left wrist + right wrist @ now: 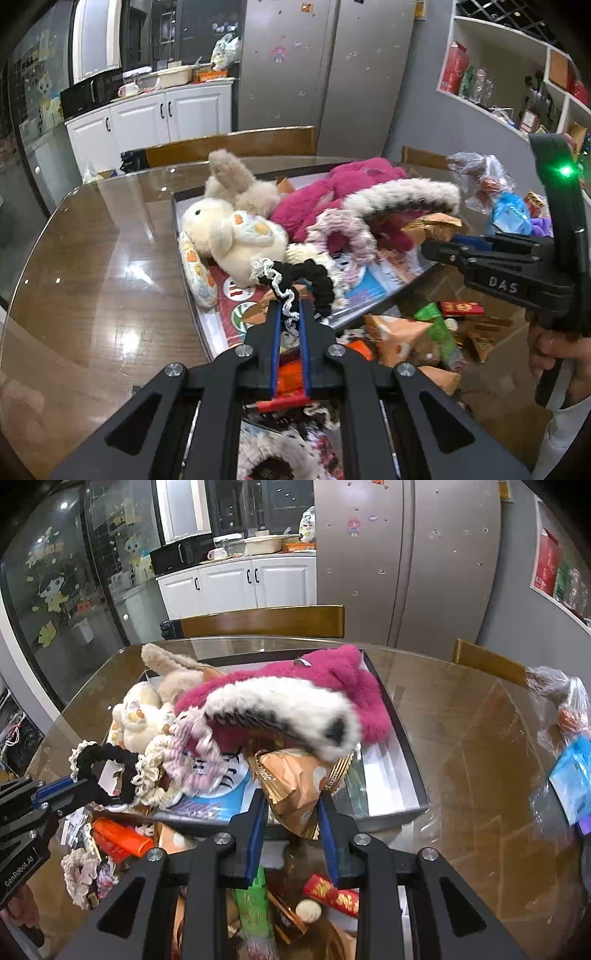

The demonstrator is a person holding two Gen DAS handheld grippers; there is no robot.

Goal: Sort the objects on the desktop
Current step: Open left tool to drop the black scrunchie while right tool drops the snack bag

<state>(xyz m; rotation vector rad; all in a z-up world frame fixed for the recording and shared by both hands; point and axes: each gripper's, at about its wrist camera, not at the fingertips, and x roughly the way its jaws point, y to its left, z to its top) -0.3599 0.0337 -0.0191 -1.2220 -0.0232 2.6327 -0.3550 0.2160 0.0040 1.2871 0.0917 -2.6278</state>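
My left gripper [288, 304] is shut on a black scrunchie with white lace trim [306, 275], held over the near edge of a shallow box [384, 775]. The right wrist view shows the same gripper [86, 786] and scrunchie [110, 760] at the left. My right gripper [291, 797] is shut on a gold-orange snack packet [295, 779] above the box's front edge; it appears again in the left wrist view [424, 251]. Inside the box lie a cream plush bunny [229, 236], a pink plush toy [347, 686], a fluffy white hair claw [280, 709] and a pink-white scrunchie [192, 746].
Loose snack packets, a red envelope [332, 891], a green packet [253, 904] and an orange tube [120, 840] crowd the glass-topped table in front of the box. Plastic bags [565, 716] lie at the right. Wooden chair backs [262, 622] stand at the far edge.
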